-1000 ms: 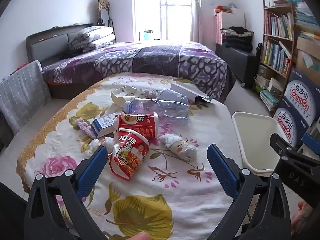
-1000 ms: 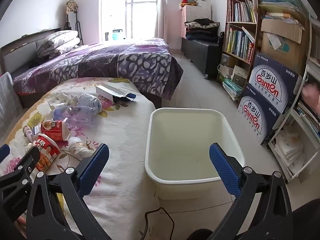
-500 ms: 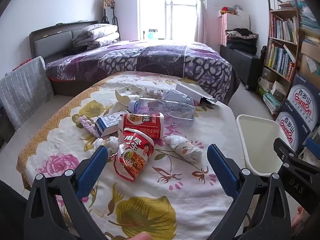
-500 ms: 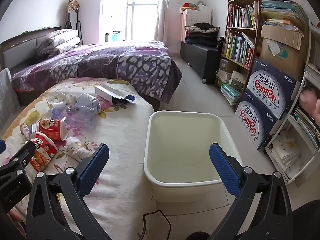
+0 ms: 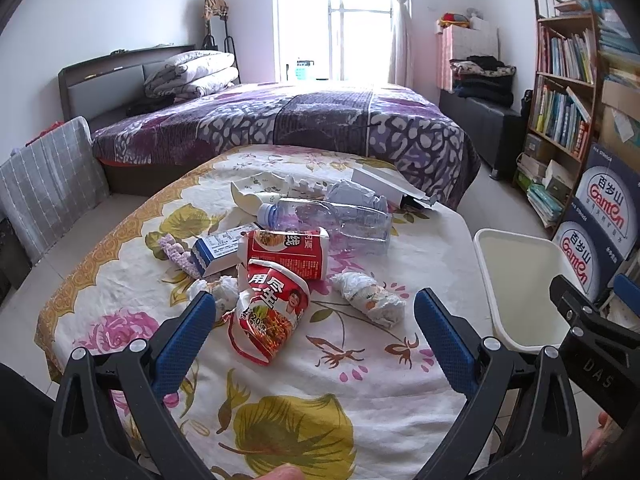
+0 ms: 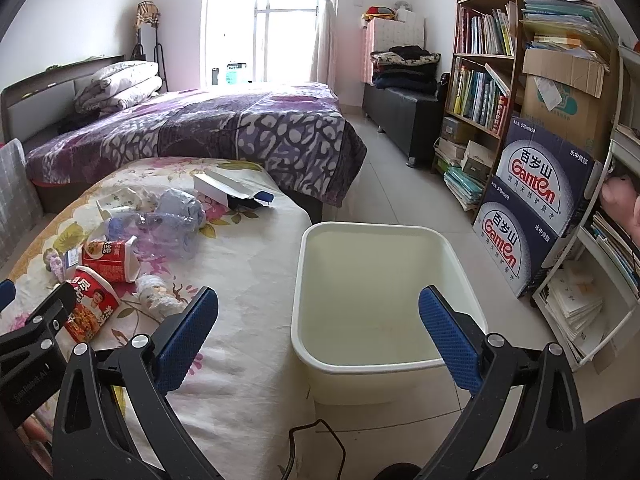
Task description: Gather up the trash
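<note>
Left wrist view shows the left gripper [image 5: 308,320], jaws spread, above a light, crushable noodle cup [image 5: 272,312], best pinched at its rim

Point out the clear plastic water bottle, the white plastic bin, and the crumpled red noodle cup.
clear plastic water bottle [image 5: 336,222], left wrist view, mid body
white plastic bin [image 6: 316,340], right wrist view, near rim
crumpled red noodle cup [image 5: 272,304], left wrist view, printed side

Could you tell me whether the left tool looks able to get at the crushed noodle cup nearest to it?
Probably yes: the left tool is open, the crushed noodle cup lies between its fingers' line, nothing on top.
</note>
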### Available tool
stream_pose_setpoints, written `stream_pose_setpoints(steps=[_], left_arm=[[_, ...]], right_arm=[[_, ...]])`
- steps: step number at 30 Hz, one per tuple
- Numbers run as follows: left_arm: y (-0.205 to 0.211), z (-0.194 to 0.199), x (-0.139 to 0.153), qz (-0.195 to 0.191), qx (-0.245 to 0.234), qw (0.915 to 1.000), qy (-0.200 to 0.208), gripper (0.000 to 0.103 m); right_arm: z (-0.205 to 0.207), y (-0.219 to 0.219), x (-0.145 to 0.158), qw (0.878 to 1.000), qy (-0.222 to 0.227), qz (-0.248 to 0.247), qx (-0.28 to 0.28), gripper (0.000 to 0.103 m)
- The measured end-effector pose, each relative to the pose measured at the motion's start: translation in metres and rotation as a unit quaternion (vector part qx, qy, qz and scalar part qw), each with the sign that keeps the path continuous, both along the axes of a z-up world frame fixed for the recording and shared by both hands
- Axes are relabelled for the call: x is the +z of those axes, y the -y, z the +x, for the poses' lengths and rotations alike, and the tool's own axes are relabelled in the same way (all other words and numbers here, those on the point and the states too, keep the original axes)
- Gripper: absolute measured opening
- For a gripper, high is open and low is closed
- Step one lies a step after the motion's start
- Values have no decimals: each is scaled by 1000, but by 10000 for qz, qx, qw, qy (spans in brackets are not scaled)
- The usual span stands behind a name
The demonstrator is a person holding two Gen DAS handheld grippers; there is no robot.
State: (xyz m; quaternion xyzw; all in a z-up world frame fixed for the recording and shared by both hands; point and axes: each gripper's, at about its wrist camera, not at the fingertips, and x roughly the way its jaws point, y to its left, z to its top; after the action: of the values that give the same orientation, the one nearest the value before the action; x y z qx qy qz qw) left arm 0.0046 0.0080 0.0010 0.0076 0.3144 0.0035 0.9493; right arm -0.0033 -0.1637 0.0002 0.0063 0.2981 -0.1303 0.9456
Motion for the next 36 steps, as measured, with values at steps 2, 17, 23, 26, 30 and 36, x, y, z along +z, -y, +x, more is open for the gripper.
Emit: stream_pose_setpoints(steps=[2, 17, 23, 26, 30, 36], left_arm=[[0, 0, 0, 0, 4, 10000, -3, 97], [6, 2, 1, -50, -83, 10000, 7, 97], [6, 2, 2, -55, -82, 9999, -33, 97], [7, 2, 2, -56, -83, 9999, -37, 97], [7, 2, 2, -56, -81, 9999, -42, 97], [7, 2, 1, -47, -73, 9999, -58, 97]], right_arm=[[0, 0, 0, 10000, 5, -3, 4, 96], [-2, 3, 3, 10000, 21, 34, -34, 96], [-2, 4, 3, 10000, 40, 40, -37, 96], [-2, 4, 3, 10000, 29, 37, -36, 96], [-2, 4, 3, 10000, 47, 33, -32, 96], [-3, 3, 3, 10000, 46, 20, -11, 96]])
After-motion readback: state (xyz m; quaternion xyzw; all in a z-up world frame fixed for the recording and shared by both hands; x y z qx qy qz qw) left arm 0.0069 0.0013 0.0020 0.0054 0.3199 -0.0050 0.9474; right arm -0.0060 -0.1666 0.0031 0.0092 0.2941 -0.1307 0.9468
